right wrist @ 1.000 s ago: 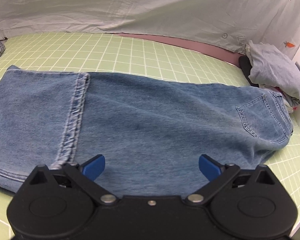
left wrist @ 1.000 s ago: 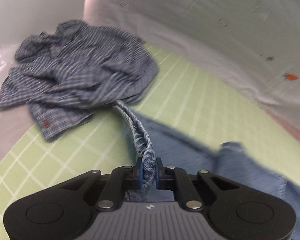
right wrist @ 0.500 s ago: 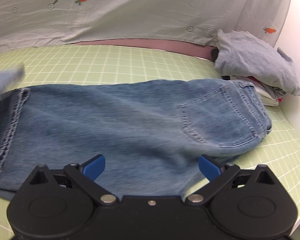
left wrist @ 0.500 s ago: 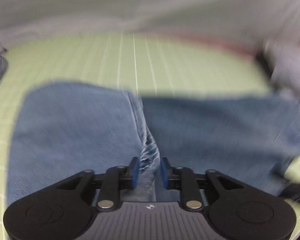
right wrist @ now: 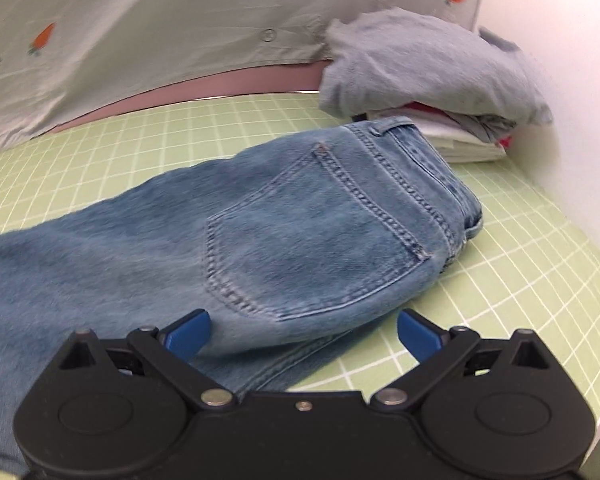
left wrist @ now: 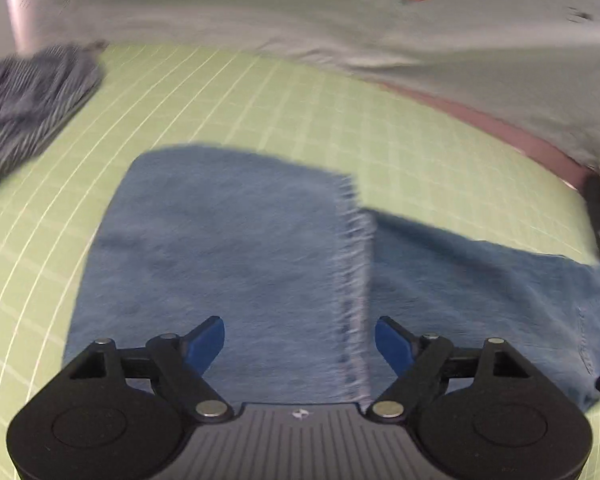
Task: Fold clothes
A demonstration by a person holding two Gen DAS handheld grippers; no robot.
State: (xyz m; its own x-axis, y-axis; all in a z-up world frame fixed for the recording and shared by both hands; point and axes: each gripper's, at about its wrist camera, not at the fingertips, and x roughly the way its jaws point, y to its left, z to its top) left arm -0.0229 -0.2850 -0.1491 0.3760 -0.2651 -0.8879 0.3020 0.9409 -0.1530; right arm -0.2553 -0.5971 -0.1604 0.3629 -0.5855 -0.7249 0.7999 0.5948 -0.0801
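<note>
Both grippers, left gripper (opening) and right gripper, hover with spread fingers; snag the jeans and you undo the fold.

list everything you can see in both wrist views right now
jeans: one pair, blue denim, flat on the mat, leg end folded back over the legs, hem on top
mat: one, light green with white grid, under everything
striped shirt: one, dark blue and white, crumpled at the mat's far left
stack of folded clothes: one, grey-blue top piece over white and red layers, beside the waistband
backdrop cloth: one, pale with orange carrots, behind the mat
left gripper: black, blue pads, jaws opening, nothing pinched
right gripper: black, blue pads, open over the jeans' near edge
</note>
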